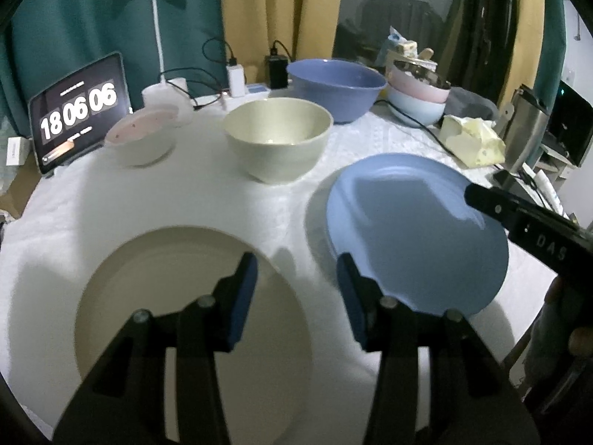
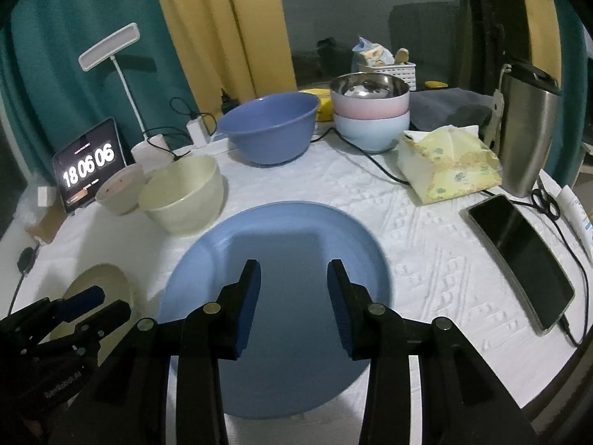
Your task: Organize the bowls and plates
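A beige plate (image 1: 166,259) lies flat on the white tablecloth, and my left gripper (image 1: 296,259) hovers open over its right edge with nothing between the pads. A blue plate (image 2: 281,230) lies beside it to the right. My right gripper (image 2: 292,265) hangs open above this plate, holding nothing. In the right wrist view the left gripper (image 2: 107,302) shows at lower left over the beige plate (image 2: 100,278). Behind the plates stand a cream bowl (image 1: 278,137), a large blue bowl (image 1: 337,85), a small pink-lined bowl (image 1: 141,133) and stacked pink and pale blue bowls (image 2: 370,118).
A tablet (image 1: 78,111) showing a clock and a white desk lamp (image 2: 111,48) stand at the back left with chargers and cables. At the right are a tissue pack (image 2: 448,159), a steel tumbler (image 2: 526,126) and a phone (image 2: 519,259) near the table's edge.
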Available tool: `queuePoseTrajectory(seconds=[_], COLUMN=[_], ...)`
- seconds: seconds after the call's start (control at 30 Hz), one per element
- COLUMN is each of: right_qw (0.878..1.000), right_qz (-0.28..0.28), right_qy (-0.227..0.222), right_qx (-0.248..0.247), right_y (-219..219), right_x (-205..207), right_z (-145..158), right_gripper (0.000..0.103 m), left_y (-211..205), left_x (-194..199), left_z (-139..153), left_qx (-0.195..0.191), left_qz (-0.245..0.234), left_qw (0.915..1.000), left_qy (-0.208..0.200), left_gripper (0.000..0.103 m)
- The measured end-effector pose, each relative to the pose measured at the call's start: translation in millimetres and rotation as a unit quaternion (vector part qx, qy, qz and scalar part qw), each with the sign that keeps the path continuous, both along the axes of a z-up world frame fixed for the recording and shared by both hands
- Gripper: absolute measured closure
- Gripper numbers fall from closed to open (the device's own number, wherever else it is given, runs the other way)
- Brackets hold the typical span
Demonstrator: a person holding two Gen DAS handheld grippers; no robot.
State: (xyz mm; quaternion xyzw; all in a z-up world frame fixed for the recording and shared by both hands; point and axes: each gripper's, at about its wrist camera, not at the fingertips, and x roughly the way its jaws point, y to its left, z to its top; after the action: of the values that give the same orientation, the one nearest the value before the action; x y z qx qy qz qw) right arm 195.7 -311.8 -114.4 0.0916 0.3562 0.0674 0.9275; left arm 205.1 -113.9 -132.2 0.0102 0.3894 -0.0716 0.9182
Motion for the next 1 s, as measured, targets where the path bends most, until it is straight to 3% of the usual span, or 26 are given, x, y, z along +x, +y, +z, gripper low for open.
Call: queuePoseTrajectory(seconds=[1.0], right_qw=[0.998], right_qz=[0.059], right_qy=[-0.01], right_qx=[-0.024], right_y=[93.6], right_x=[-23.6], right_z=[15.5], right_gripper=[0.063], left_y=[88.9], left_x=[-40.4], left_z=[8.9], left_qx=[-0.03], left_qz=[0.057], left_qw=[0.9972], left_qy=[-0.038], left_gripper=[0.057])
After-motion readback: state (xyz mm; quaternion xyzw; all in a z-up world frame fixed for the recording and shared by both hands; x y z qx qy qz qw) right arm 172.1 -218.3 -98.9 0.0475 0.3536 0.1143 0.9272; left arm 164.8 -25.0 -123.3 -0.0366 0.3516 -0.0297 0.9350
